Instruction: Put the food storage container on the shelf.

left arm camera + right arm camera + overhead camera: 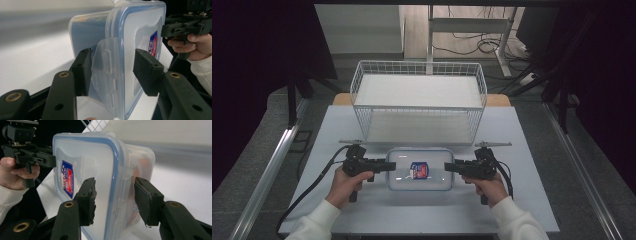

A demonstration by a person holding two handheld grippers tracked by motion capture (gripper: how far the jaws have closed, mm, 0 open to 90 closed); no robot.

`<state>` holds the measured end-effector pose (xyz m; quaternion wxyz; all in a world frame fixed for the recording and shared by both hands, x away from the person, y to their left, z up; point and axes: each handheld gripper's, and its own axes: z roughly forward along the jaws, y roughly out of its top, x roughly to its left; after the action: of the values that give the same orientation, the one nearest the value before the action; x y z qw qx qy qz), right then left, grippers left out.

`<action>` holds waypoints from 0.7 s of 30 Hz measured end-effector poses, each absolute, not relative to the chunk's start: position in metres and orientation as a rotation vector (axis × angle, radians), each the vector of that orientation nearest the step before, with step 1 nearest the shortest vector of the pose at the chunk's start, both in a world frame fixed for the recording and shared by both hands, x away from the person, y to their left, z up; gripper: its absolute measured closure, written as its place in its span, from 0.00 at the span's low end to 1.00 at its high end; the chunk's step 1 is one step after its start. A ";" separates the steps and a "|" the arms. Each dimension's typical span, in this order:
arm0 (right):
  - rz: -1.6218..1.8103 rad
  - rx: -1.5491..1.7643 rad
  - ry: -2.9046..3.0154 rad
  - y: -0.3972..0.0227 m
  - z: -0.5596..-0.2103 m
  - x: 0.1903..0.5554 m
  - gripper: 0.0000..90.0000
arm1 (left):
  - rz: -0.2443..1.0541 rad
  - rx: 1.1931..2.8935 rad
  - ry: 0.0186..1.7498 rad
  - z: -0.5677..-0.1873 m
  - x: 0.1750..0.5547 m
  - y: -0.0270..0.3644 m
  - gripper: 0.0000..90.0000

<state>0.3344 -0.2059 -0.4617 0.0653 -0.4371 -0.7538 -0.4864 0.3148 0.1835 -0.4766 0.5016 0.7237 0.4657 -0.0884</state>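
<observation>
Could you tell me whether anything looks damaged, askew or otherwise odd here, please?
Nothing stands out. The clear lidded container sits square between the left tongs and right tongs, one at each short end. Its blue-sealed lid looks seated, and the wire basket behind stands upright.

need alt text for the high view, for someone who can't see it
Seen from above, a person's two hands hold black grippers at either end of a clear lidded container with a blue seal and a red-and-blue label, on a pale table. The left gripper and right gripper each have their jaws at the container's short ends. Behind it stands a white wire basket.
</observation>
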 end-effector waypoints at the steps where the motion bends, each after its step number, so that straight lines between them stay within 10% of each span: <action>1: -1.468 -1.319 -2.274 -0.206 -0.462 0.334 0.58 | -0.214 1.749 1.125 -0.477 0.315 0.184 0.56; 21: -1.536 -1.347 -2.255 -0.196 -0.471 0.417 0.62 | -0.143 1.756 1.119 -0.488 0.382 0.188 0.57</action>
<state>0.4172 -0.1962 -0.4713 0.0494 -0.4421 -0.7402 -0.5041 0.3821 0.1880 -0.4877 0.5032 0.7271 0.4634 -0.0592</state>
